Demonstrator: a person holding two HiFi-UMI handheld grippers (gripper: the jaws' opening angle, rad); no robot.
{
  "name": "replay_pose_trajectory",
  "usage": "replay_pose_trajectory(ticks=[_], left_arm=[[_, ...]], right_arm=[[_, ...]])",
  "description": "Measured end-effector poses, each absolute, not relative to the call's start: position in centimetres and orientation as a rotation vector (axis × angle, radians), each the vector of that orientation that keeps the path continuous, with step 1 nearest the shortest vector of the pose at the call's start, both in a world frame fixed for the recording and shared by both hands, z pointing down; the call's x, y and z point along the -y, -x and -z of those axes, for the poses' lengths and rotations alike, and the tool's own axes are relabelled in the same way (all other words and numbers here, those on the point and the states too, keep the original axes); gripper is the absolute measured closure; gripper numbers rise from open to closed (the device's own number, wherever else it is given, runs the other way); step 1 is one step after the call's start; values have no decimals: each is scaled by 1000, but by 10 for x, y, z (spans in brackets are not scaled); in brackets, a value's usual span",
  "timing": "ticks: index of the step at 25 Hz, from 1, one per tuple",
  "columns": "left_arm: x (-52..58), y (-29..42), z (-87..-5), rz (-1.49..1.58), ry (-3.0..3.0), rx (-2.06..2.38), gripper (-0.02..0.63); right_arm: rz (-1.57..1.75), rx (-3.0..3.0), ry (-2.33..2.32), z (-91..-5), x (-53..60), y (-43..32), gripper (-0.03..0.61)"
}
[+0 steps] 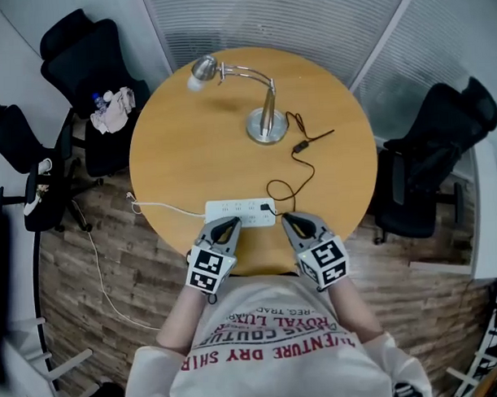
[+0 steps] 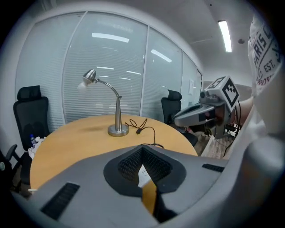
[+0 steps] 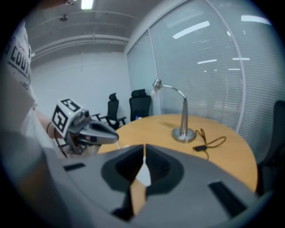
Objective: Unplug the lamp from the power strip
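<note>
A silver desk lamp (image 1: 263, 124) stands at the far side of the round wooden table (image 1: 182, 155). Its black cord (image 1: 300, 149) loops back to a plug (image 1: 269, 207) in the right end of the white power strip (image 1: 237, 212), which lies near the table's front edge. My left gripper (image 1: 227, 228) hovers just short of the strip's left half, jaws shut on nothing. My right gripper (image 1: 289, 223) sits just right of the plug, also shut and empty. In the left gripper view, the lamp (image 2: 117, 113) stands ahead and the right gripper (image 2: 200, 114) shows at the right. The right gripper view has the lamp (image 3: 183, 118) ahead.
The strip's white lead (image 1: 163, 208) runs off the table's left edge to the wood floor. Black office chairs stand at the left (image 1: 89, 61) and right (image 1: 434, 146). A glass wall with blinds (image 1: 291, 17) lies behind the table.
</note>
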State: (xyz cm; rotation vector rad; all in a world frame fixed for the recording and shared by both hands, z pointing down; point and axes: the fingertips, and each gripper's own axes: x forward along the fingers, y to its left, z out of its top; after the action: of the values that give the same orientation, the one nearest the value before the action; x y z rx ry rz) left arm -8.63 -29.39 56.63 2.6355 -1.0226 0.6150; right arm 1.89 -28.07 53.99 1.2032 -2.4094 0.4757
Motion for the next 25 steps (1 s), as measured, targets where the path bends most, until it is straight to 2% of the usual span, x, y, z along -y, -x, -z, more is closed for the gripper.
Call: replay_pose_trajectory(ticks=[7,14,18,19,20,21,25], left_arm=[[301,71,-660,-923,-2599,653,586],[317,50,-704,-1181,-2584,571,586],[320,47,-710,-1131,-2573,574,586],[320,47,-709,-1117,-2586,572,586],[319,46,-708,-1116,-2607,572,586],[318,46,-708,-1122,-2631,577,586],[318,43,-708,-1129,-2650,579,586]], right_arm=[[-521,2326,-1200,-566,282,-15,548],[-444,2235,-1097,-590,274,-15,546],[-433,2196,-1028,-607,280,-14,544],[-423,2186,-995,-611,284,-12,525],[-411,2174,-959,-616,288,-10,462],[-397,2161,-922,-622,292,-6,437],[-336,2076,-811,-649,310,-1,430]])
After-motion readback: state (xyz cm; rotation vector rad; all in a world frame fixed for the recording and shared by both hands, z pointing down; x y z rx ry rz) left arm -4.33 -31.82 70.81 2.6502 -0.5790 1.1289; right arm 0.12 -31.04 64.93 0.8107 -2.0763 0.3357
